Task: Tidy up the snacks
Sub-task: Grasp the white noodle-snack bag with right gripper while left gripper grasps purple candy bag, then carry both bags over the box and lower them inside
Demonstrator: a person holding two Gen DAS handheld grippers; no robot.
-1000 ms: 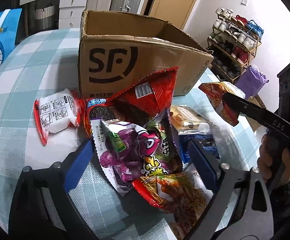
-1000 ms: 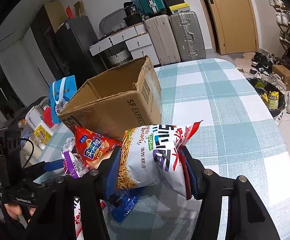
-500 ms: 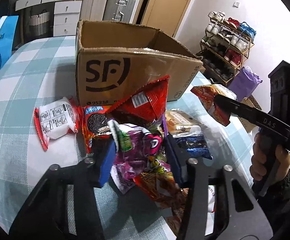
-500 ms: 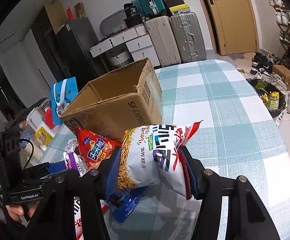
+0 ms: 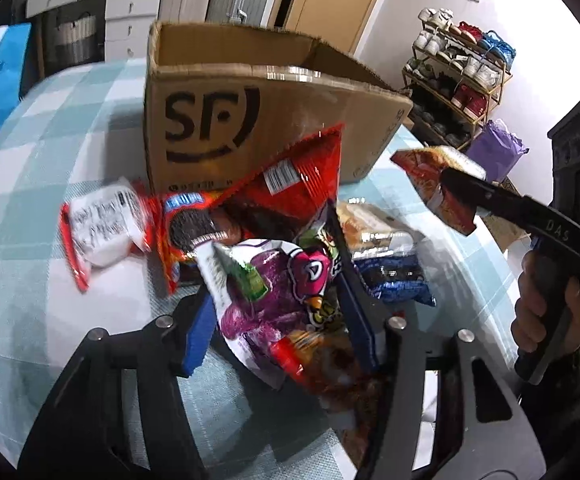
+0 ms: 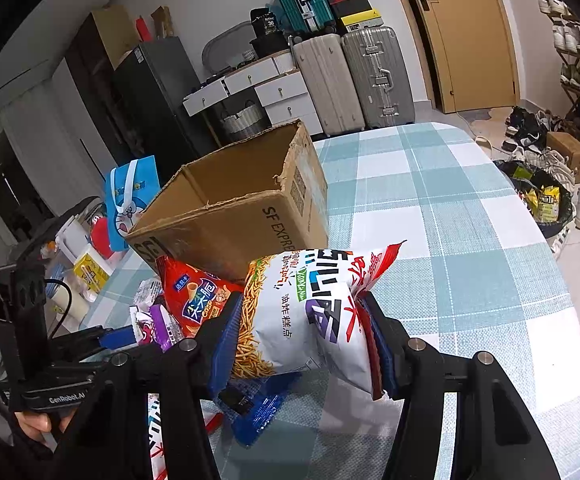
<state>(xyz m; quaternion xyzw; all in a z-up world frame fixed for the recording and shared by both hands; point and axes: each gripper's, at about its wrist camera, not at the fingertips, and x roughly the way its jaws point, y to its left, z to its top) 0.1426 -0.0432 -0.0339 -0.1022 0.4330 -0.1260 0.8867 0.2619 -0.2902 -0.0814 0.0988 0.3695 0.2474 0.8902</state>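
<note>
An open SF cardboard box (image 5: 250, 120) stands on the checked table; it also shows in the right wrist view (image 6: 242, 208). A pile of snack bags lies in front of it. My left gripper (image 5: 278, 300) is shut on a purple snack bag (image 5: 274, 284) and holds it over the pile. My right gripper (image 6: 301, 328) is shut on a white fried-noodle snack bag (image 6: 309, 304) and holds it above the table, right of the box; it also shows in the left wrist view (image 5: 441, 184).
In the pile lie a red chip bag (image 5: 301, 184), an Oreo pack (image 5: 190, 228), a white-and-red pack (image 5: 102, 228) and a blue pack (image 5: 393, 280). The checked tablecloth (image 6: 449, 208) stretches right of the box. Suitcases, drawers and a shoe rack stand beyond the table.
My left gripper has closed from wide open onto the purple bag and moved forward to the pile. The right gripper keeps the noodle bag, barely moved.
</note>
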